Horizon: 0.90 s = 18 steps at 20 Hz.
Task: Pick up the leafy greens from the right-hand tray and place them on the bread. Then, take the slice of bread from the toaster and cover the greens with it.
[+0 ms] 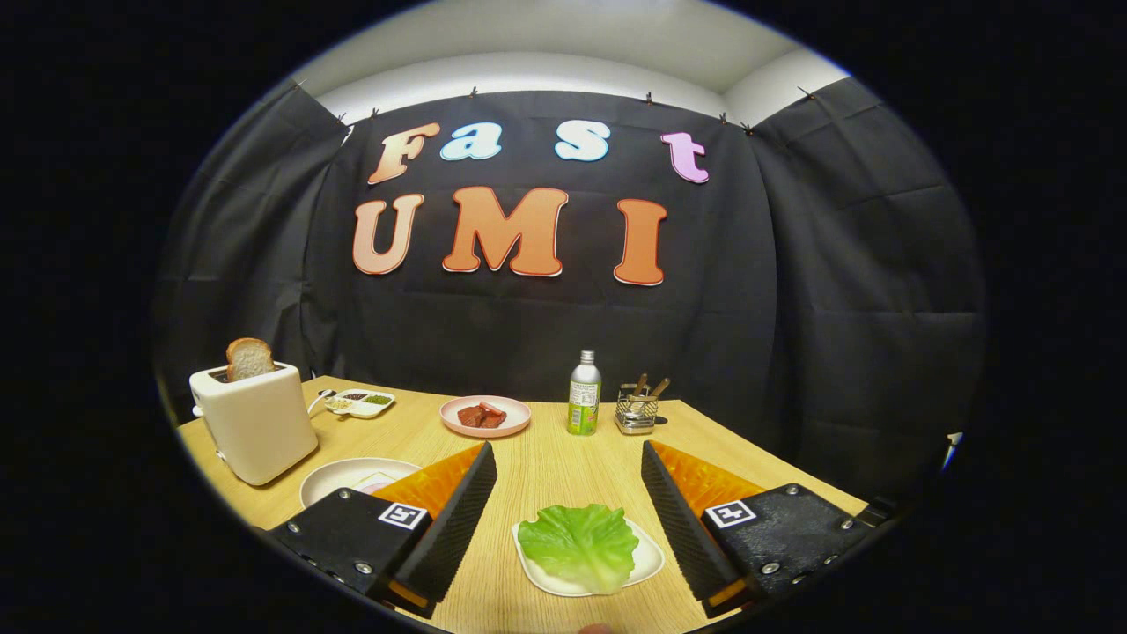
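My fingers (568, 458) are spread wide over the wooden table (546, 458), and the lettuce leaf (579, 544) lies between them on its small tray (647, 563), low in the centre of the frame. Off my left finger sits a round plate (339, 475). Further left stands the toaster (254, 421), a slice of bread (249, 358) upright in its slot. Behind the plate, a divided dish (359, 402). In mid-frame, beyond my fingertips, a plate of meat slices (485, 416), then a bottle (584, 394) to its right, then a wire holder (637, 411) with utensils standing in it.
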### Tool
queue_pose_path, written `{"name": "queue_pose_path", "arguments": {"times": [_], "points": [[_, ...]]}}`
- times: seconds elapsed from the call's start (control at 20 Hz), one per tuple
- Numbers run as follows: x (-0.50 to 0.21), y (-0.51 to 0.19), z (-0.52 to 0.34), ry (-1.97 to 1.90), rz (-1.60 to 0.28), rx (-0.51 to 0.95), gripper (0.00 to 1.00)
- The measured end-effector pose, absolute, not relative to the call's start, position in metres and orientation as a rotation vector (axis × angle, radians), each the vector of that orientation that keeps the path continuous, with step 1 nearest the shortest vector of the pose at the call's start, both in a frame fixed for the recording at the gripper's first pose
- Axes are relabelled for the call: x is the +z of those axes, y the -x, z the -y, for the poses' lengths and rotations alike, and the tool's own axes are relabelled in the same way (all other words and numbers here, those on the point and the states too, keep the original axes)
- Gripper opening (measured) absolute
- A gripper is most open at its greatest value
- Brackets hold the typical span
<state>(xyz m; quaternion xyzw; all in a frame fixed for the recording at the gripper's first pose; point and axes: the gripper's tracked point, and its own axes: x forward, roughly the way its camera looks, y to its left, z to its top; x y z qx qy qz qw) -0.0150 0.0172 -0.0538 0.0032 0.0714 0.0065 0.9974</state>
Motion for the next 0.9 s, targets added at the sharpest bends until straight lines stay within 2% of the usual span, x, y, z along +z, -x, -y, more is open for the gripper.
{"name": "queue_pose_path", "arguments": {"times": [0.9], "points": [[-0.0622,0.018,-0.012,-0.014,-0.173,0.006,0.99]]}}
